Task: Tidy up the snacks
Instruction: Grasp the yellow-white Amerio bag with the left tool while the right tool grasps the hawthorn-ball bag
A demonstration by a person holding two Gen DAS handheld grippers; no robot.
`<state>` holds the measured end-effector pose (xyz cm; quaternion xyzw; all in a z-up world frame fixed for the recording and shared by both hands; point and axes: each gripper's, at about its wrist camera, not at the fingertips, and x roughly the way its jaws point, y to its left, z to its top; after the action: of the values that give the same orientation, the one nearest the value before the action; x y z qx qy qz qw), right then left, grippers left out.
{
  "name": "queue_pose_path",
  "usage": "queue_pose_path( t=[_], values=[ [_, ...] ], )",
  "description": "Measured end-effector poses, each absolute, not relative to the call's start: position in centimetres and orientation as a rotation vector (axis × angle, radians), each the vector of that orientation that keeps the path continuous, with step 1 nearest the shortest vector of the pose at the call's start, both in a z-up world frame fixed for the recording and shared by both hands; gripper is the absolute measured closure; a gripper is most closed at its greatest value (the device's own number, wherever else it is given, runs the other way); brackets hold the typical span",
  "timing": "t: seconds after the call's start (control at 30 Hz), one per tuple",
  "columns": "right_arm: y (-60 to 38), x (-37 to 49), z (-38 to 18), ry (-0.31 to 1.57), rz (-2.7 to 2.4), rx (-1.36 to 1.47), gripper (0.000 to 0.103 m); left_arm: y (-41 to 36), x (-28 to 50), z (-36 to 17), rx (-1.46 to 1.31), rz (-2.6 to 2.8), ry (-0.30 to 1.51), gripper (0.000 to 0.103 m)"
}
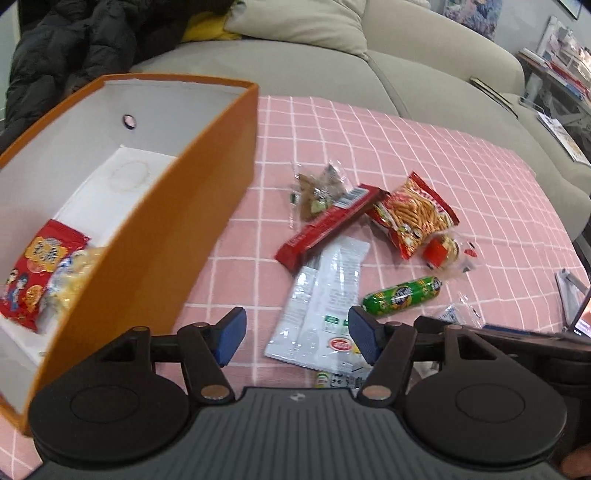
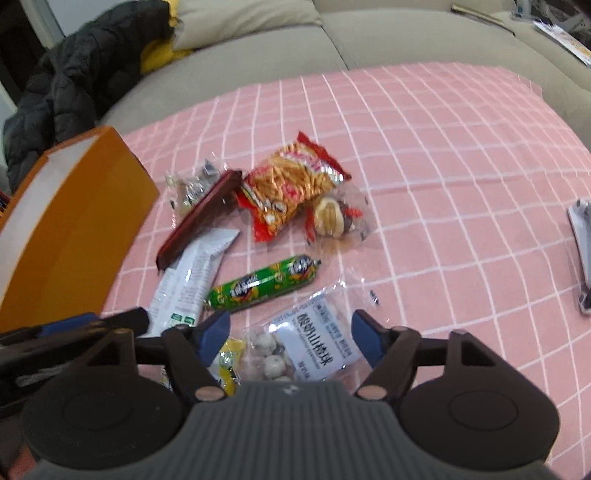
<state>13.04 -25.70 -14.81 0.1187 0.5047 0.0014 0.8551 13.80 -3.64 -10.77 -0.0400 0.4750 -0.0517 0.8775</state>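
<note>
Left tongs [image 1: 295, 334] stand wide above a flat white foil sachet [image 1: 325, 295]. Right tongs [image 2: 290, 338] stand wide, empty, over a crinkled clear bag [image 2: 314, 343] of round sweets. Both packets lie on the pink checked worktop [image 1: 443, 177] beside the rigid orange cardboard box [image 1: 155, 236].

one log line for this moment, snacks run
left gripper open over white packet | right gripper open over clear bag | orange box holds red packet

Home living room: beige sofa [image 1: 424, 74], cushion [image 1: 295, 26], black jacket [image 1: 74, 48].
</note>
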Motion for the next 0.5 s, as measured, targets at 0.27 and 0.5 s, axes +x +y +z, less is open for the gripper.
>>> queue_pose_path(
  t=[0.27,0.5],
  values=[
    [-23.4,13.6,-15.9,1.082,0.004,0.129,0.019,-3.1,13.6,-10.8,-0.095,-0.093,1.007,0.028],
    [-22.5,12.0,-16.2,1.048,0.074,-0.139,0.032,-3.5,13.7,-11.7,-0.069,-0.117,1.050,0.028]
  ],
)
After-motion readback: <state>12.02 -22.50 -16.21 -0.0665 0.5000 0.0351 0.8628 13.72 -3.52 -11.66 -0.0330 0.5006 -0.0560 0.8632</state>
